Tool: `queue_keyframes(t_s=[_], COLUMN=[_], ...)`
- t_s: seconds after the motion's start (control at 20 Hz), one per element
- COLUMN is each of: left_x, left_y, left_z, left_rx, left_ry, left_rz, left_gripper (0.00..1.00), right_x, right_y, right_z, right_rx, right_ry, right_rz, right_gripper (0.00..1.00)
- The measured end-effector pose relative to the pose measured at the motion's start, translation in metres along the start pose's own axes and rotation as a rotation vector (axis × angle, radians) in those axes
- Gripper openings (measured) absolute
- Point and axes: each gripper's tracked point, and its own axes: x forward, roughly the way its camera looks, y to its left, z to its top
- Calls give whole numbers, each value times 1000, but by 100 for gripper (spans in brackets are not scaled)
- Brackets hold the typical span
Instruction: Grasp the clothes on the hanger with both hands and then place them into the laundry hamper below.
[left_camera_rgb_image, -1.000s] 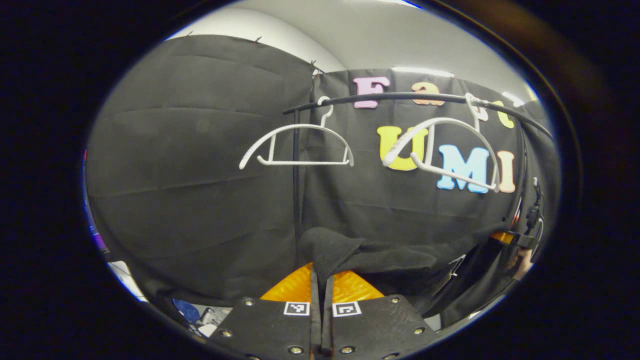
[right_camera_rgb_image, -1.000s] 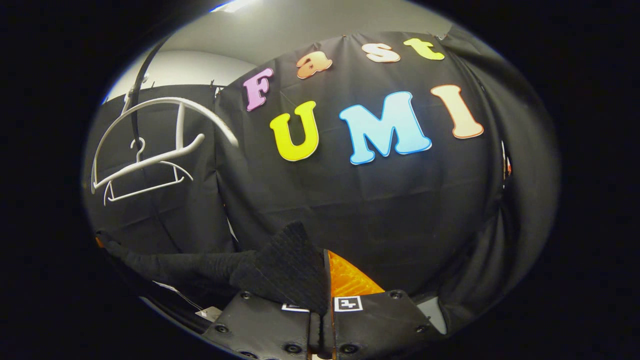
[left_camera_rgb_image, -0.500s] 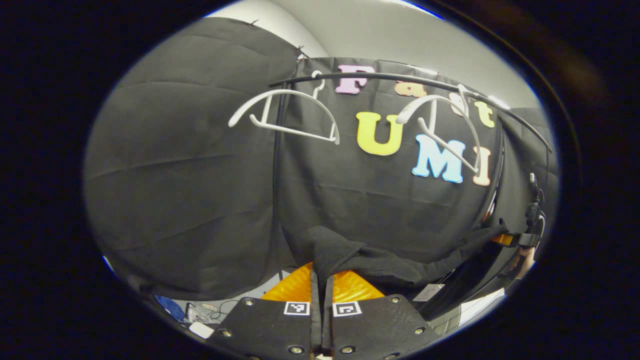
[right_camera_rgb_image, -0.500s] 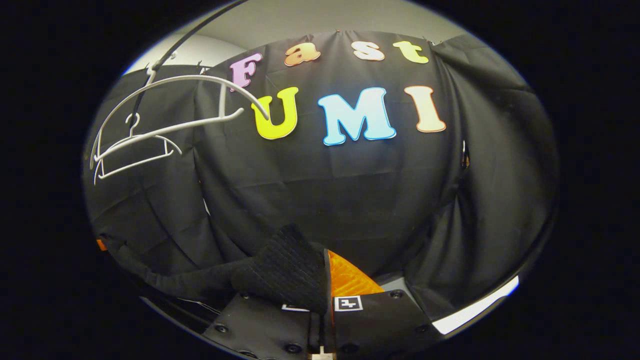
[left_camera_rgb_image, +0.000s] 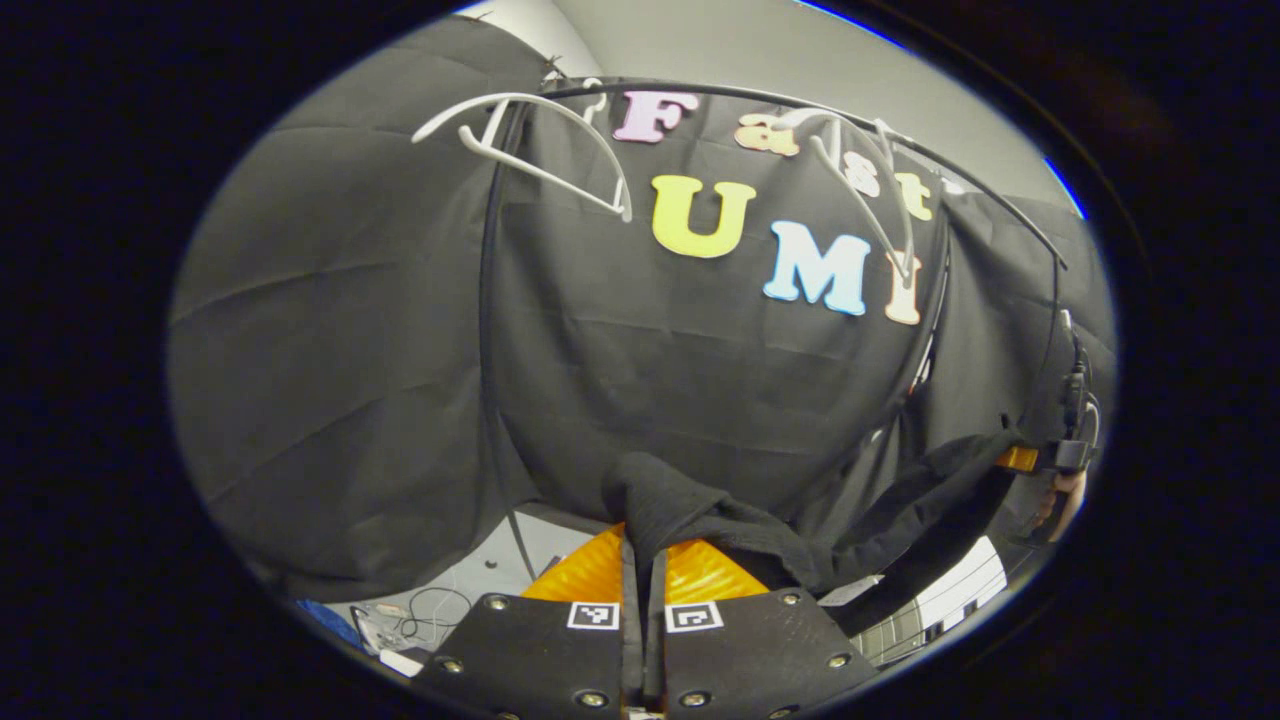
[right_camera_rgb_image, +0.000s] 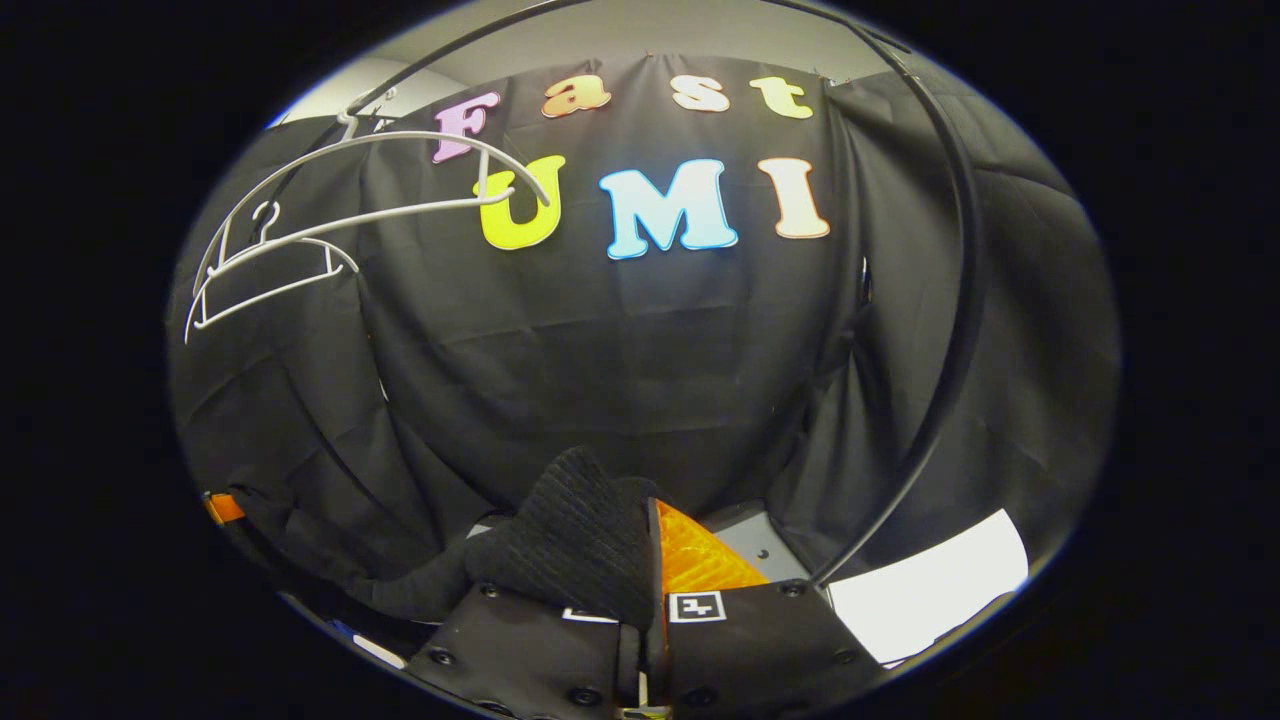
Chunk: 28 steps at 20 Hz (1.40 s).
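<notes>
Both claws stayed clamped on the black garment: the left gripper (left_camera_rgb_image: 640, 560) and the right gripper (right_camera_rgb_image: 648, 560) each pinched a corner. The bare hangers (left_camera_rgb_image: 530, 150) had risen, so the pair had dropped, probably toward a hamper somewhere below.

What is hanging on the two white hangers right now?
Nothing: both white hangers hang bare on the black rail. The black garment is pinched between the left gripper and right gripper. What lies under it is covered.
</notes>
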Motion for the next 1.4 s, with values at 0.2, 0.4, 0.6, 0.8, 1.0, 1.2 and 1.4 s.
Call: queue_keyframes(t_s=[0.2, 0.4, 0.6, 0.8, 1.0, 1.2, 1.4], left_x=[11, 27, 36, 49, 62, 85, 105], left_y=[-10, -21, -31, -48, -60, -67, -64], left_z=[-14, -38, -59, -95, -116, -150, -194], left_rx=[28, 66, 66, 100, 142, 166, 168], left_ry=[31, 76, 124, 168, 218, 288, 364], left_rz=[-41, -73, -112, -149, -175, -180, -184], left_gripper=[2, 3, 3, 3, 3, 3, 3], right_x=[-9, -8, -2, 10, 24, 35, 37], right_y=[7, 13, 19, 22, 27, 27, 26], right_z=[-25, -47, -66, -89, -116, -151, -192], right_rx=[20, 43, 57, 93, 124, 130, 152], right_ry=[45, 81, 122, 180, 247, 321, 408], right_rz=[-3, -7, 0, 2, -6, -27, -68], right_gripper=[7, 7, 7, 7, 8, 8, 8])
